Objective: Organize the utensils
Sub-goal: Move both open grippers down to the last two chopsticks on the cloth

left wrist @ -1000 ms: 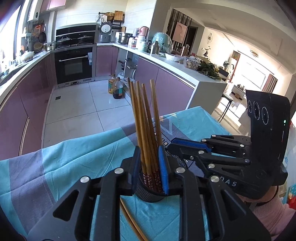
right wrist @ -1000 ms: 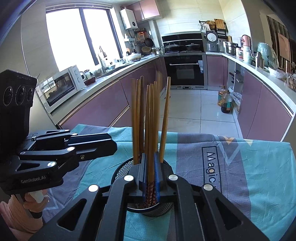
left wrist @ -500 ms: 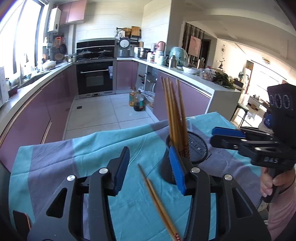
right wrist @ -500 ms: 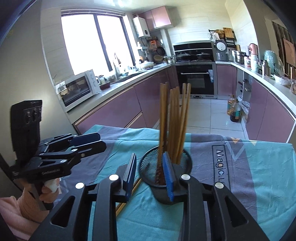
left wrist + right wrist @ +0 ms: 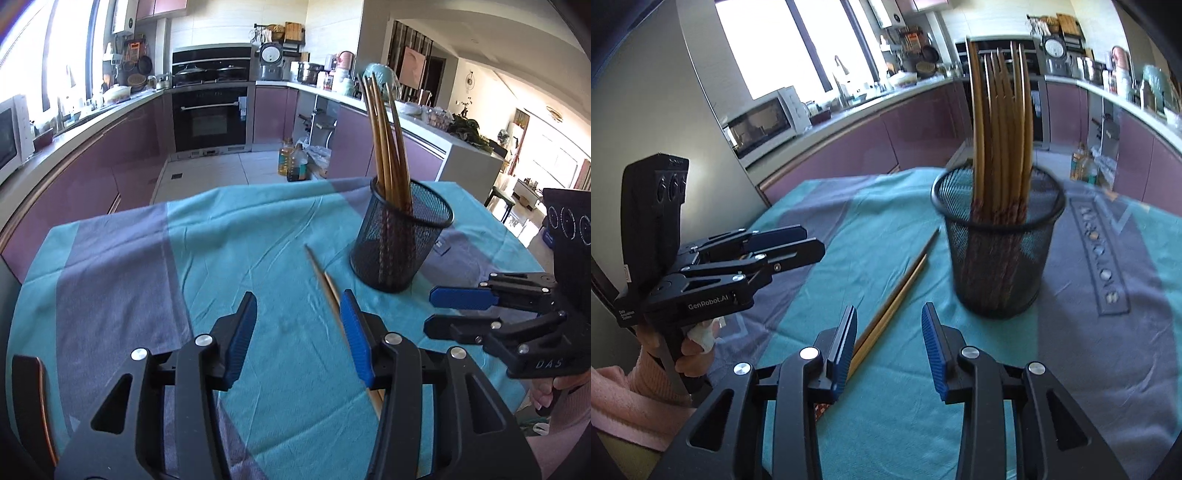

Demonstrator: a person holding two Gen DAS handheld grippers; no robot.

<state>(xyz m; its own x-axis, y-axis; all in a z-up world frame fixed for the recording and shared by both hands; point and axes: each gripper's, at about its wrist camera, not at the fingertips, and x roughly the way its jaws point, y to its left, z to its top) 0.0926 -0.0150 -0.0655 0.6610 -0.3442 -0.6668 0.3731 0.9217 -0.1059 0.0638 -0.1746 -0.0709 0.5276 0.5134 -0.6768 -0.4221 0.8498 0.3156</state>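
You are hovering with both the left gripper and right gripper spread and empty, two loose chopsticks lying just ahead, left of the mesh holder; pinch them together near mid-length.

Ahead of my right gripper the cup is black wire mesh, matt. The chopsticks in it look like smooth wood, with dark patterned ends. My left gripper is matt black plastic with ribbed blue pads and shiny metal screws. The cloth under it is creased, dull fabric.
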